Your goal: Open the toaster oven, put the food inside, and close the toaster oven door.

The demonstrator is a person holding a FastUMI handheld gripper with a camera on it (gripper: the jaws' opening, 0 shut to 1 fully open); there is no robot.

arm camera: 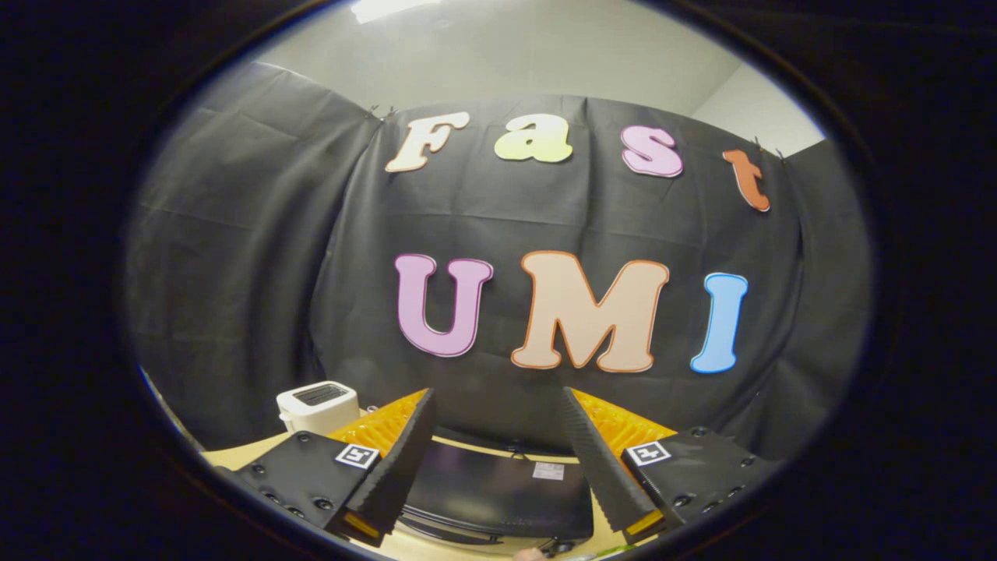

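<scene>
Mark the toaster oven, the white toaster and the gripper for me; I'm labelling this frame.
toaster oven [498, 487]: gripper view, on its black top, between the fingers.
white toaster [318, 407]: gripper view, on its front face.
gripper [498, 460]: gripper view, midway between its open fingers.

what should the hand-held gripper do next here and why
Probably tilt down and lower toward the front of the black toaster oven. The hand-held gripper is open and holds nothing, high above the oven's top, which shows between the fingers, with the white toaster off to the side; the door isn't visible yet.
</scene>
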